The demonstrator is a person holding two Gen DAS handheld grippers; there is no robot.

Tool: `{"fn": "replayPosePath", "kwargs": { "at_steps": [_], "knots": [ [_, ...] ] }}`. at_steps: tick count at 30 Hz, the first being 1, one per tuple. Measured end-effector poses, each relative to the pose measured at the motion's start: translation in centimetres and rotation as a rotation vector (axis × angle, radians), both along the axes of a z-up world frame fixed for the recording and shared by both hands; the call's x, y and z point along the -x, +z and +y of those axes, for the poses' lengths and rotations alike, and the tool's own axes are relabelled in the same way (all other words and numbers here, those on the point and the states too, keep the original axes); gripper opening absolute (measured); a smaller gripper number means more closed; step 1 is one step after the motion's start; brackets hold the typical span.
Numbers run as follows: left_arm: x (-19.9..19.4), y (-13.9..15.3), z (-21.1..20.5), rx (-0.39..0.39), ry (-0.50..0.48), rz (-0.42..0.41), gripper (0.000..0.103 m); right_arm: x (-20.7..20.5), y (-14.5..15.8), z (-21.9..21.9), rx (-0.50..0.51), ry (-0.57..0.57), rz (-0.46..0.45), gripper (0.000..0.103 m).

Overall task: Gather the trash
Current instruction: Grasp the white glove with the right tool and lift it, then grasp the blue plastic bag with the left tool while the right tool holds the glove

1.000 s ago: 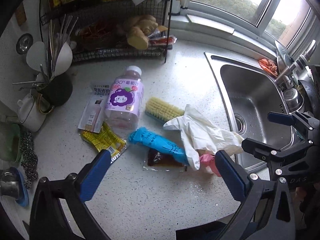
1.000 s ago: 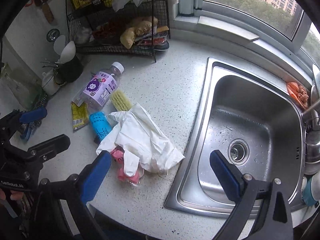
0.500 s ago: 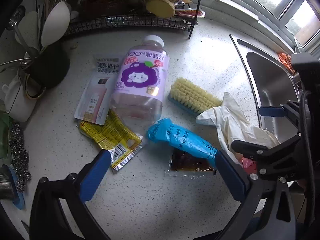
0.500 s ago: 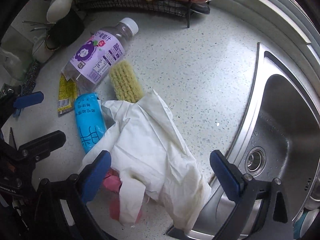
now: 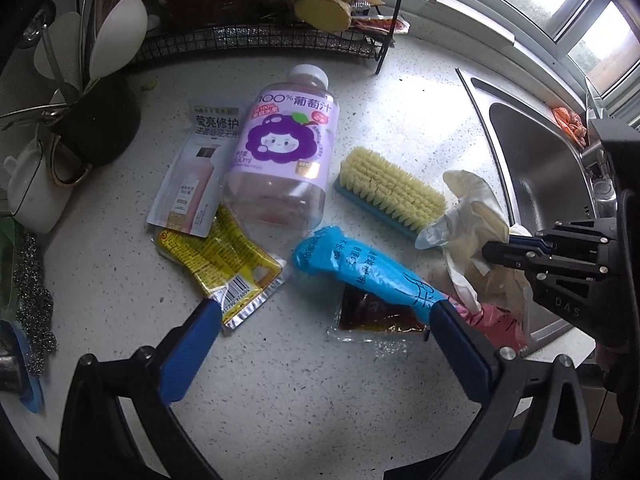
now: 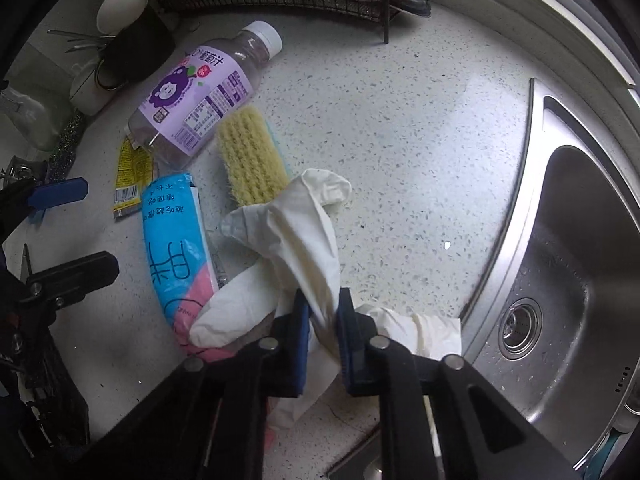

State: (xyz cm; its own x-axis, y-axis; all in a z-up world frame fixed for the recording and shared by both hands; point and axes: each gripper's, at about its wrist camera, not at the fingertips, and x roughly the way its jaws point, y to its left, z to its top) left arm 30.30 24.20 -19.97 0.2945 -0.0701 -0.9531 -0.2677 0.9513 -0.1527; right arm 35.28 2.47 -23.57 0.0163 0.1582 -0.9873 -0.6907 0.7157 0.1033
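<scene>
A crumpled white glove (image 6: pixel 304 232) lies on the speckled counter by the sink edge. My right gripper (image 6: pixel 324 312) points straight down, its jaws closing with a fold of the glove pinched between the pads; the left wrist view shows the same grip (image 5: pixel 496 248). My left gripper (image 5: pixel 324 312) hangs open over a blue wrapper (image 5: pixel 360 264) and a brown sauce packet (image 5: pixel 372 316), touching neither. Further left lie a yellow packet (image 5: pixel 216 252), a purple grape-juice bottle (image 5: pixel 284 148) and a pale sachet (image 5: pixel 192 172). A pink wrapper (image 5: pixel 500 316) lies partly under the glove.
A yellow scrub brush (image 5: pixel 388 192) lies between bottle and glove. The steel sink (image 6: pixel 568 264) is on the right. A wire rack (image 5: pixel 260 36) with food stands at the back, a black utensil holder (image 5: pixel 100 120) and a white cup (image 5: pixel 32 192) at the left.
Both grippers came down closer to the counter. The right gripper went from wide open to shut on the white glove. The left gripper stayed open.
</scene>
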Motion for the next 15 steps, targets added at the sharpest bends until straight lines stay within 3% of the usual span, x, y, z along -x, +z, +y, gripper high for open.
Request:
{"fn": "replayPosePath", "kwargs": {
  "at_steps": [10, 15],
  "knots": [
    [1.2, 2.1, -1.6, 0.027, 0.008, -0.011, 0.103, 1.7, 5.1, -4.0, -0.111, -0.119, -0.06, 0.003],
    [1.1, 2.1, -2.2, 0.078, 0.04, -0.003, 0.103, 2.6, 6.9, -5.8, -0.145, -0.176, -0.102, 0.003]
  ]
}}
